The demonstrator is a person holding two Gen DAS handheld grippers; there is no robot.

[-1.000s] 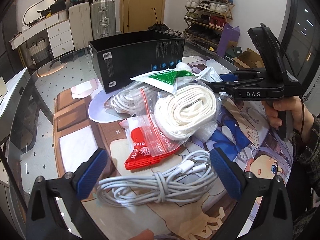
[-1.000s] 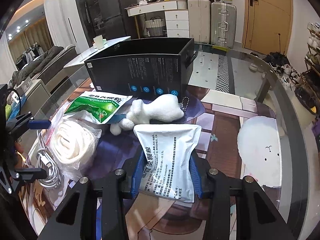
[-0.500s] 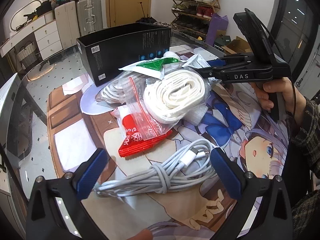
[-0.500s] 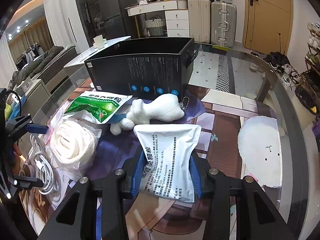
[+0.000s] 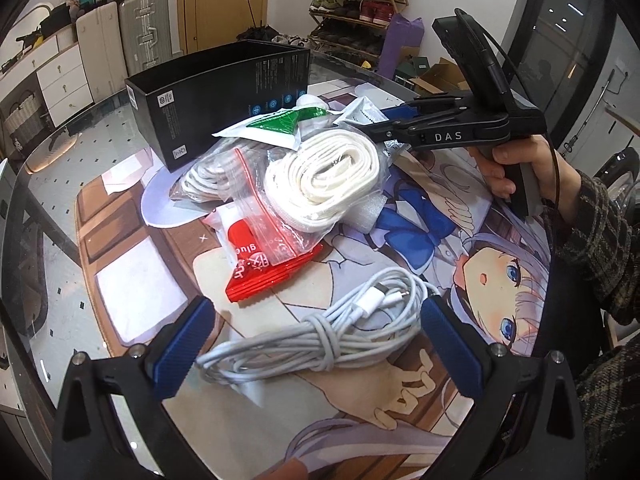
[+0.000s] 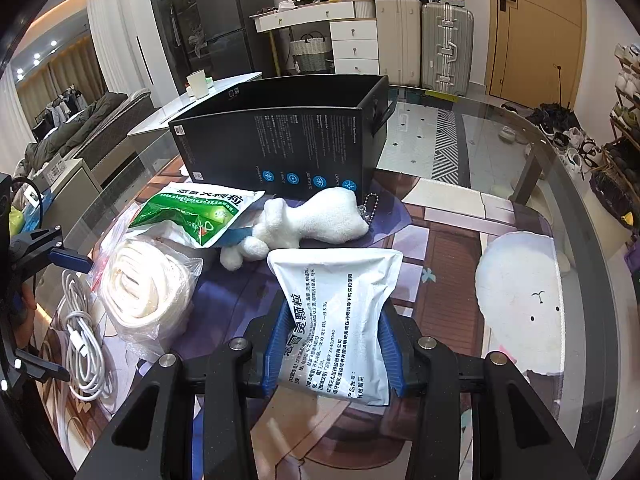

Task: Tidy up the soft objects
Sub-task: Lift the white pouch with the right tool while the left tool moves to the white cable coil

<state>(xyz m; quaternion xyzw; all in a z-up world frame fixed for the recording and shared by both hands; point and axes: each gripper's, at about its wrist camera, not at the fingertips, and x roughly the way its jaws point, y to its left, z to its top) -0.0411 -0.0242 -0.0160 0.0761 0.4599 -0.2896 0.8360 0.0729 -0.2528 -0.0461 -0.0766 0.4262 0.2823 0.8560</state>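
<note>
My right gripper [image 6: 334, 348] is shut on a white medicine pouch [image 6: 338, 312] printed with dark text, held just above the mat. Beyond it lie a white plush toy [image 6: 312, 222] and a green-and-white sachet [image 6: 196, 212], in front of an open black box [image 6: 288, 144]. My left gripper [image 5: 316, 340] stands open over a bundled white cable [image 5: 320, 340], its blue pads on either side and apart from it. Further off lie a red glue packet [image 5: 260, 268] in a zip bag and a bagged white strap roll [image 5: 324, 184]. The right gripper [image 5: 384, 124] shows across the pile with the pouch.
A printed anime mat [image 5: 500, 264] covers the glass table [image 6: 500, 128], whose curved edge runs along the right. A white round pad [image 6: 524, 292] lies at the right. A person's hand [image 5: 516, 168] and plaid sleeve hold the right tool. Suitcases, drawers and a shoe rack stand behind.
The left gripper's view has rolled and shifted a little, so the pile and cable sit slightly differently in frame. The right gripper and its pouch have stayed still.
</note>
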